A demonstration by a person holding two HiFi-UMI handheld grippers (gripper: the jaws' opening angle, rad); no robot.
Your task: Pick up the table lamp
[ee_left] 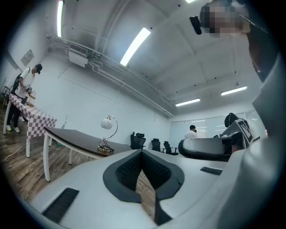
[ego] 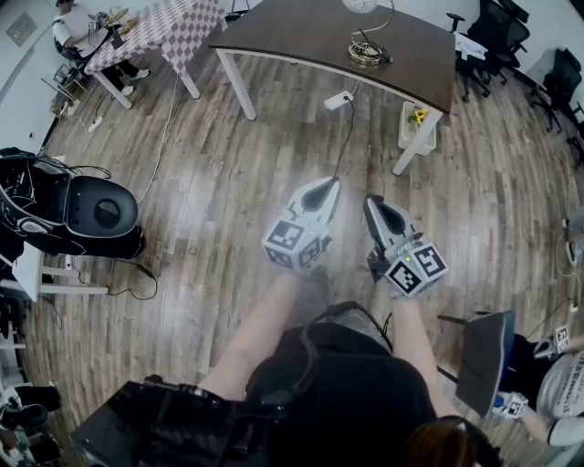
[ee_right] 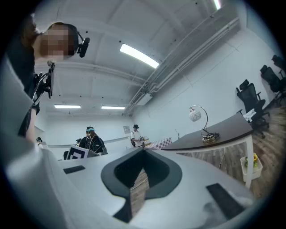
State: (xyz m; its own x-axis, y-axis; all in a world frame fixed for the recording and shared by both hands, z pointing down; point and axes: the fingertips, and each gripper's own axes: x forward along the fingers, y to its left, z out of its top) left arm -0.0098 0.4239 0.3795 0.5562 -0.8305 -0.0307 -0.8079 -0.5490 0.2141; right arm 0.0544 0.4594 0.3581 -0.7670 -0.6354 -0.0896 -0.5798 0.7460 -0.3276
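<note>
The table lamp (ego: 368,47) stands on the dark brown table (ego: 301,32) far ahead of me, with a round brass base, a thin arched stem and a white globe shade. It shows small in the left gripper view as the lamp (ee_left: 107,135) and in the right gripper view as the lamp (ee_right: 202,126). My left gripper (ego: 328,186) and right gripper (ego: 372,202) are side by side over the wood floor, well short of the table. Both point toward it, shut and holding nothing. The left gripper's tips (ee_left: 142,153) and the right gripper's tips (ee_right: 143,151) meet.
A power strip (ego: 338,100) and its cable lie on the floor before the table, and a white bin (ego: 415,126) stands by its right leg. A checkered table (ego: 169,27) with a person (ego: 73,32) is far left. Office chairs (ego: 497,32) are far right, black gear (ego: 82,214) at left.
</note>
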